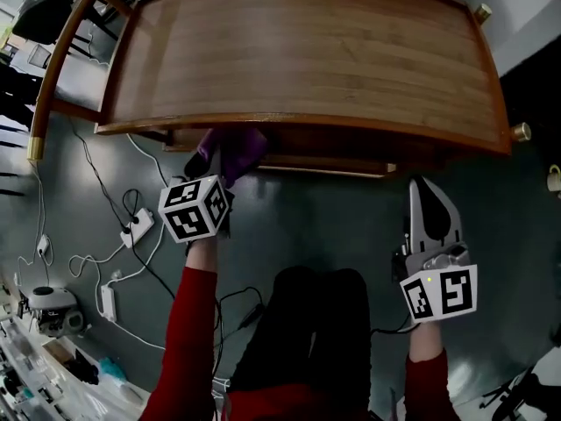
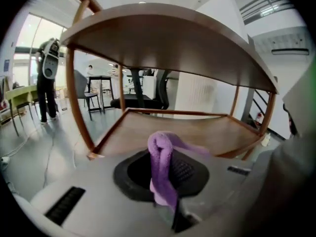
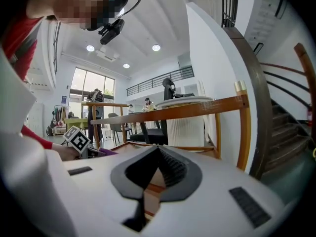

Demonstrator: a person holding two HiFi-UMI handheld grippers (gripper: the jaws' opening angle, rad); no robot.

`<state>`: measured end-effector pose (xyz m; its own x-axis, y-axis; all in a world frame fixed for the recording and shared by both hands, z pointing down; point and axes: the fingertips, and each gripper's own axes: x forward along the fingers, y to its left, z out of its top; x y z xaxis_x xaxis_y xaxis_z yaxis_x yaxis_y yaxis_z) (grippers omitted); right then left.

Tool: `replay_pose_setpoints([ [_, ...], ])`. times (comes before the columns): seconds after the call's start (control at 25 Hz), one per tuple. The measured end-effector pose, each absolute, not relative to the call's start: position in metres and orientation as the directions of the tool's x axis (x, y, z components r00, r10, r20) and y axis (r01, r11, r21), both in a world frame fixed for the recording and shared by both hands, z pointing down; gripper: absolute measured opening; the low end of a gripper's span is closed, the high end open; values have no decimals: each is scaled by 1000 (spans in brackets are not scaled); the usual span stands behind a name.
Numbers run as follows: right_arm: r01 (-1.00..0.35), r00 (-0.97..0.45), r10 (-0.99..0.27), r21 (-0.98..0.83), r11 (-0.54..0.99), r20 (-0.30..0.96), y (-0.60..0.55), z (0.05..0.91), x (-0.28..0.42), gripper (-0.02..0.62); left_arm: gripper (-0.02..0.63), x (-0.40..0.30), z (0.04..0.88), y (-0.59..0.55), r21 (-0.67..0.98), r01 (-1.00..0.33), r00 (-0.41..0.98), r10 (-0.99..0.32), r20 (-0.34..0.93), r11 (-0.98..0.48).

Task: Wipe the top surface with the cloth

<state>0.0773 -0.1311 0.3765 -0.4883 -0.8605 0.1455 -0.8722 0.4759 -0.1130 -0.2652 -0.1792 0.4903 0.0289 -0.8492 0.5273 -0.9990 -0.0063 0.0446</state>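
Note:
The wooden table's top surface (image 1: pixel 307 60) fills the upper head view, curved along its front edge. My left gripper (image 1: pixel 215 167) is shut on a purple cloth (image 1: pixel 235 150), just under that front edge and lower than the top. In the left gripper view the cloth (image 2: pixel 162 167) stands folded between the jaws, facing the lower shelf (image 2: pixel 197 130), with the top's underside (image 2: pixel 173 38) overhead. My right gripper (image 1: pixel 427 191) hangs in front of the table's right part, shut with nothing in it, its jaw tips (image 3: pixel 157 154) meeting.
White cables and power strips (image 1: pixel 136 226) lie on the grey floor at the left. Brass-capped table legs (image 1: pixel 521 132) stand at the right corner. Clutter lies at the bottom left (image 1: pixel 53 310). A person (image 2: pixel 47 83) and chairs stand far back in the room.

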Motion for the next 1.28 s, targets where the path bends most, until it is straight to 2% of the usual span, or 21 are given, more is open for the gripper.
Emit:
replay_pose_setpoints([
  [0.16, -864, -503, -851, -114, 490, 150, -131, 378, 70, 12, 54, -338, 492, -160, -9, -991, -120, -838, 532, 136],
  [0.36, -862, -507, -846, -110, 496, 163, -130, 378, 71, 12, 54, -381, 493, -146, -65, -968, -239, -804, 544, 243],
  [0.76, -865, -502, -849, -110, 490, 163, -131, 376, 75, 12, 54, -410, 493, -137, -158, -933, -355, -748, 561, 325],
  [0.88, -868, -497, -852, -113, 484, 168, -130, 376, 77, 12, 54, -398, 467, -127, -151, -932, -360, -789, 498, 330],
  [0.96, -872, -490, -854, -114, 476, 175, -126, 372, 78, 12, 54, -359, 432, -118, -97, -964, -265, -866, 424, 248],
  [1.08, -885, -466, -865, -113, 452, 189, -119, 360, 89, 12, 54, -259, 400, -107, 31, -999, 31, -931, 363, -21],
  [1.2, -900, -435, -878, -109, 421, 198, -111, 347, 104, 12, 54, -158, 408, -94, 188, -947, 312, -879, 361, -259],
  [1.28, -910, -414, -887, -108, 400, 206, -103, 340, 115, 12, 54, -94, 426, -82, 292, -871, 483, -794, 369, -395],
])
